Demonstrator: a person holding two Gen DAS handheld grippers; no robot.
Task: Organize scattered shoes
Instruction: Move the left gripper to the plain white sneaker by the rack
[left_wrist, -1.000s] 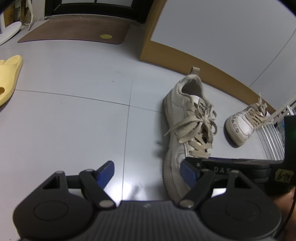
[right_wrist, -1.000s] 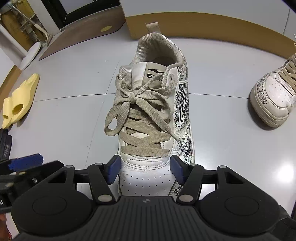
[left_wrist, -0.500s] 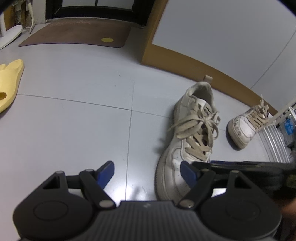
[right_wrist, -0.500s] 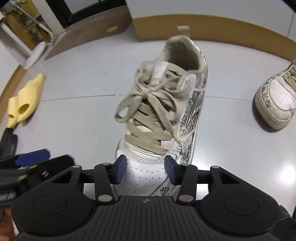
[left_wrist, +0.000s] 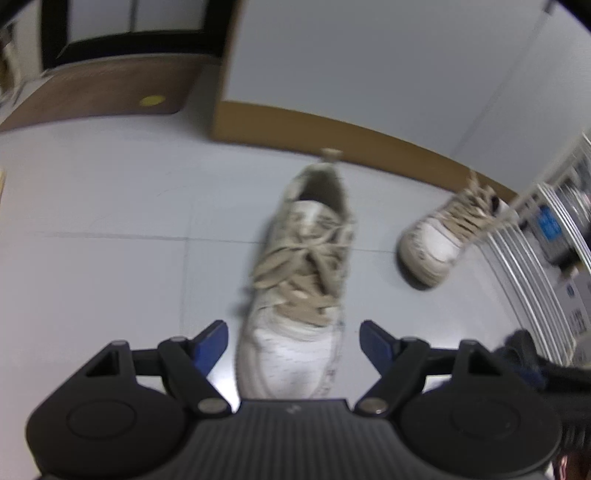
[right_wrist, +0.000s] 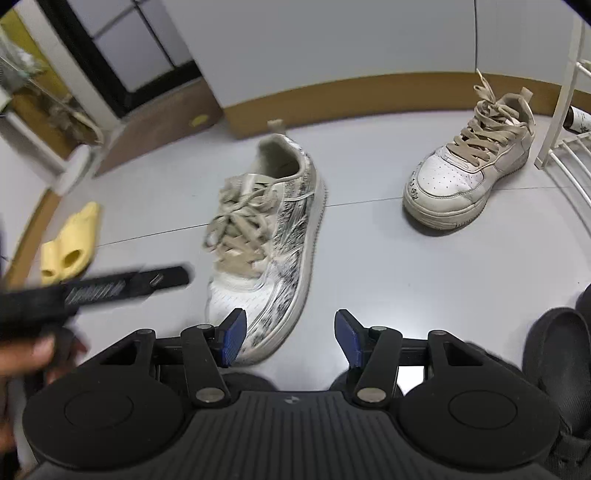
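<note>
Both grippers have pulled back and up from a second ago, and the right gripper (right_wrist: 290, 338) no longer has the toe of the white low-top sneaker with tan laces and black scribble print (right_wrist: 264, 254) between its blue pads; that shoe now sits a bit ahead and to the left of it. Its jaws are opening at the moment with nothing between them, only bare grey tiled floor (right_wrist: 406, 280).

That printed sneaker sits flat on the floor, toe toward the cameras, heel toward the tan baseboard (right_wrist: 332, 92) of the white wall. In the left wrist view the same sneaker (left_wrist: 301, 291) is blurry and lines up right between the pads of the left gripper (left_wrist: 293, 341), whose jaws stand wide and touch nothing; the shoe looks to be lower down and further out than the pads.

Working outward from the printed sneaker: its mate, a matching white sneaker with tan laces (right_wrist: 471, 171), sits well off to the right, close to a white wire rack (right_wrist: 565, 110). Off to the left is a pale yellow foam slide sandal (right_wrist: 72, 245). Behind the sneaker to the left there's a brown doormat with a yellow dot (right_wrist: 162, 125). The left gripper also shows at the left edge of the right wrist view, with a hand (right_wrist: 26, 354) blurred on it.
</note>
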